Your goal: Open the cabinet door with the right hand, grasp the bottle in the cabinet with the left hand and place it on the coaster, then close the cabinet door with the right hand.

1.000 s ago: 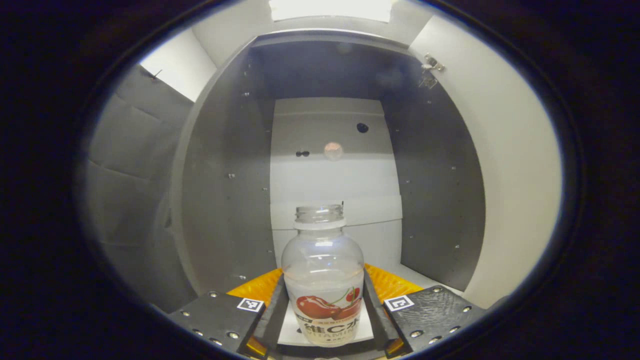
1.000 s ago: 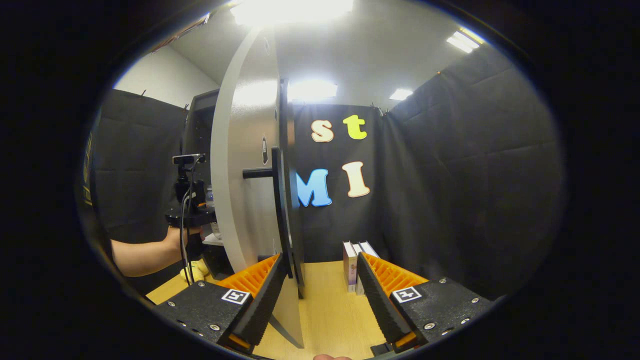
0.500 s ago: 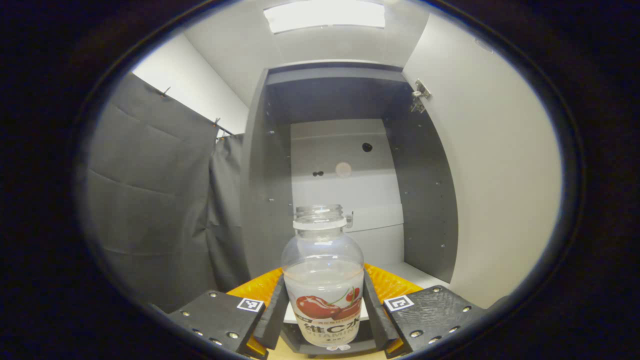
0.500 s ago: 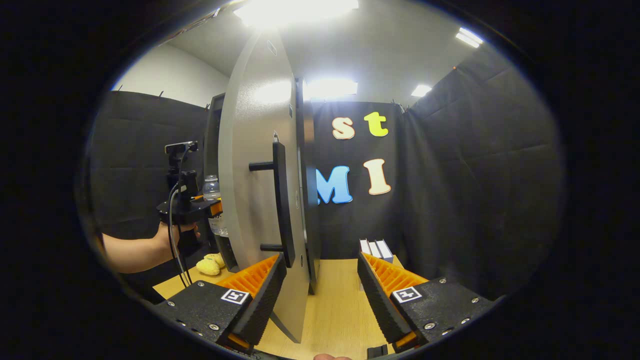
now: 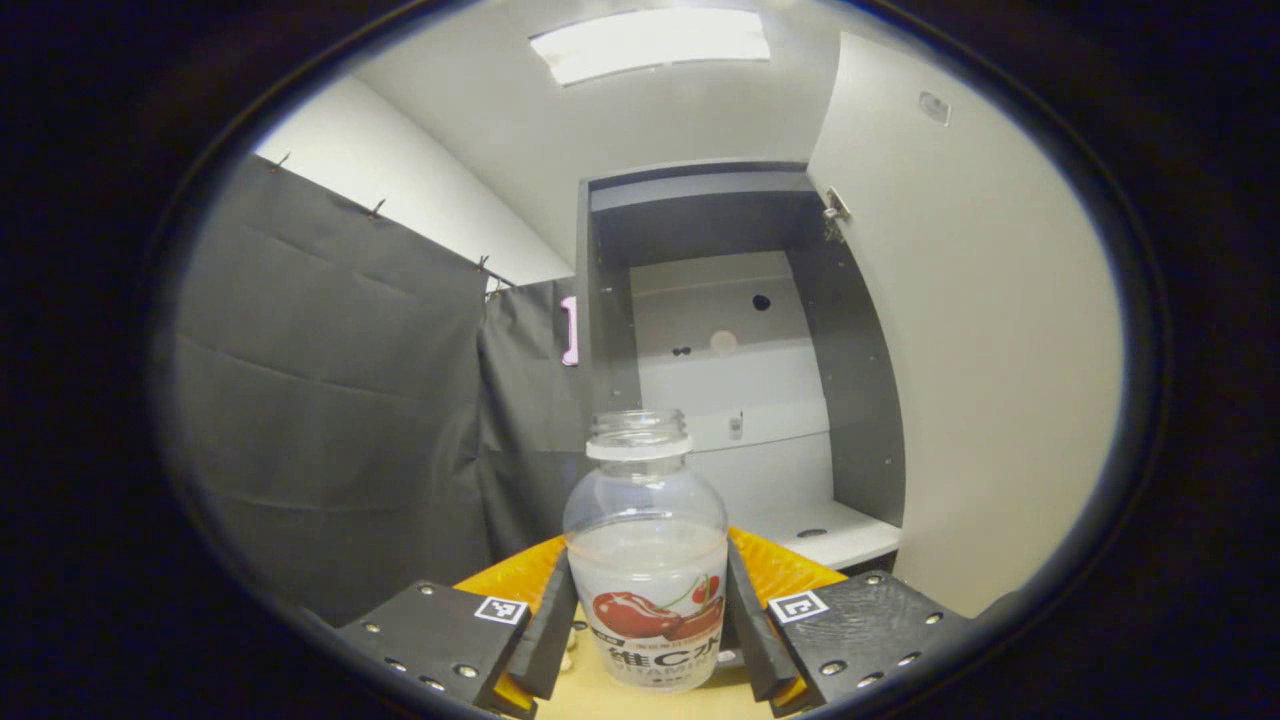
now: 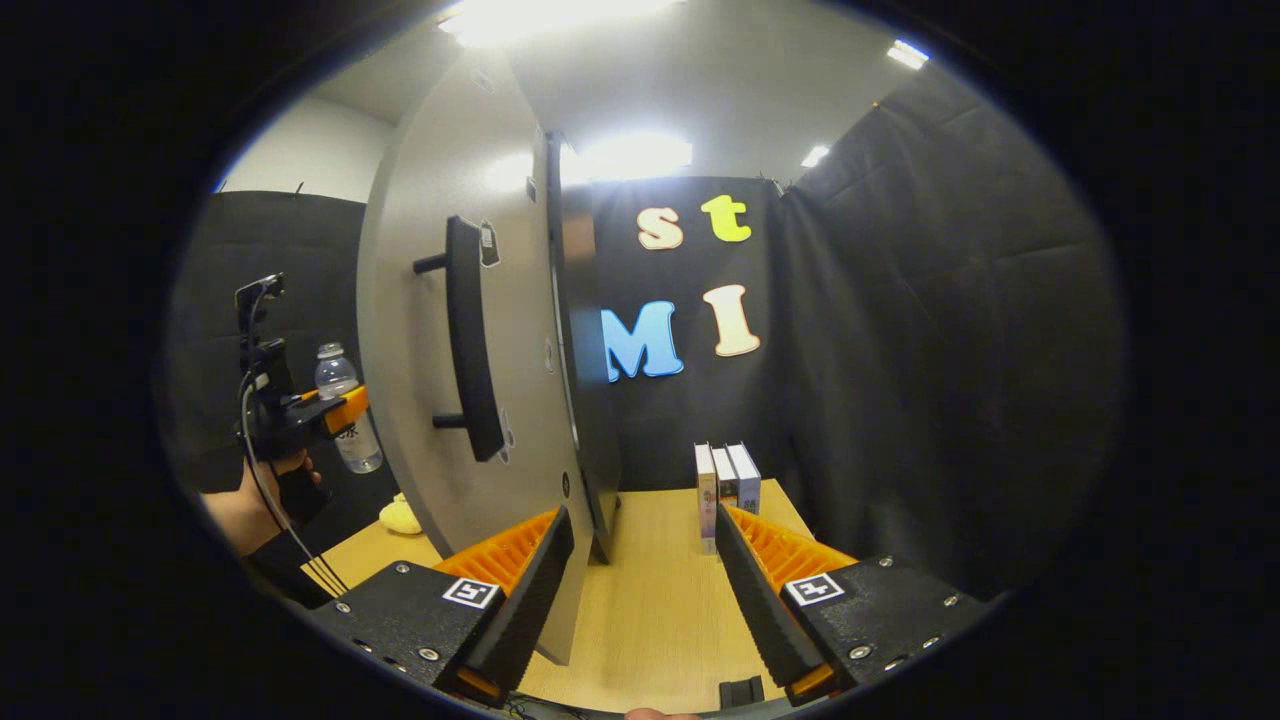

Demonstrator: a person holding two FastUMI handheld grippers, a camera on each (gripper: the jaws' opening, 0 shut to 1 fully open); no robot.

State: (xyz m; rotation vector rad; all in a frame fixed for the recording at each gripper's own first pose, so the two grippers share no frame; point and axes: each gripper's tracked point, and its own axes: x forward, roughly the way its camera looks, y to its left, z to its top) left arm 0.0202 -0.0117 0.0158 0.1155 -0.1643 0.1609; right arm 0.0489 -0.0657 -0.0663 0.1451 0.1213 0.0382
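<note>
Gripping the clear bottle (image 5: pixel 645 560) upright at bottom centre of its own view, the left gripper (image 5: pixel 648 625) is clamped on it outside the open cabinet (image 5: pixel 735 380), while the right gripper (image 6: pixel 640 590) sits spread apart, seemingly just beside the door (image 6: pixel 450 330) edge.

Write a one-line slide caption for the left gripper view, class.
Left gripper holds a clear, capless bottle upright between its fingers, in front of the open cabinet with its door swung wide.
</note>
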